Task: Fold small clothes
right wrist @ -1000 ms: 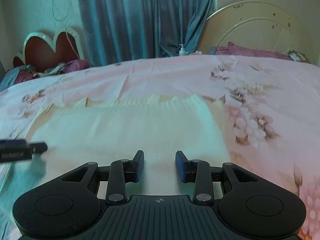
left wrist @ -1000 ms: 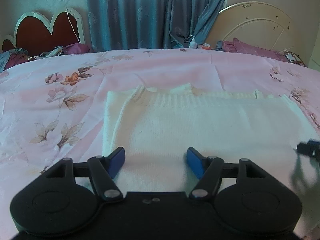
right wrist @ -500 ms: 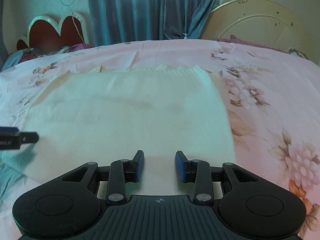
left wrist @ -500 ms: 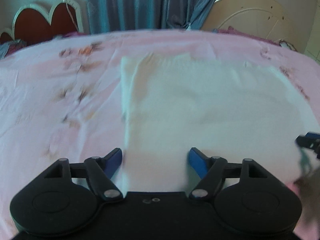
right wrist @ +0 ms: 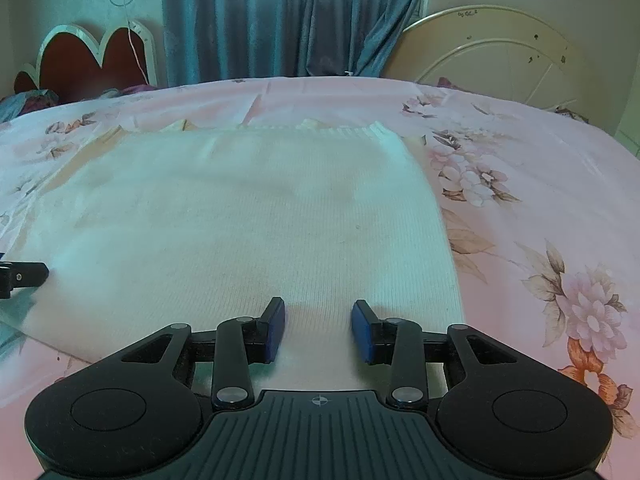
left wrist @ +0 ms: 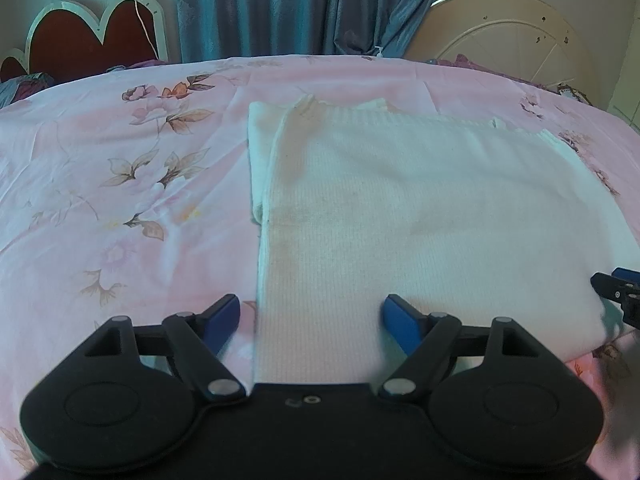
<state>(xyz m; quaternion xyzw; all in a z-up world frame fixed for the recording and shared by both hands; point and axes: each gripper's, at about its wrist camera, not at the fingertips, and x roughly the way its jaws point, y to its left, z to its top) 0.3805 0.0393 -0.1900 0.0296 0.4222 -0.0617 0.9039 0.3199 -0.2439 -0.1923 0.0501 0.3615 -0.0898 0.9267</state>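
A white knitted sweater (left wrist: 420, 216) lies flat on the bed as a folded rectangle, its ribbed hem at the far side and a folded-in layer showing along its left edge. My left gripper (left wrist: 312, 308) hovers open and wide over the sweater's near left corner, one blue pad off the cloth and one over it. My right gripper (right wrist: 319, 308) is open over the sweater's (right wrist: 240, 220) near right part, with nothing between its pads. Each gripper's tip shows in the other view: the right gripper (left wrist: 618, 286) and the left gripper (right wrist: 24, 276).
A pink floral bedsheet (left wrist: 120, 200) covers the bed all around the sweater. Beyond it stand a red heart-shaped headboard (left wrist: 92, 40), blue curtains (left wrist: 300, 4) and a cream round bed frame (left wrist: 520, 44). Some cloth items lie at the far edge.
Both grippers moved in toward the sweater's near edge and tipped downward, so the sweater fills more of each view. The left jaws widened a little.
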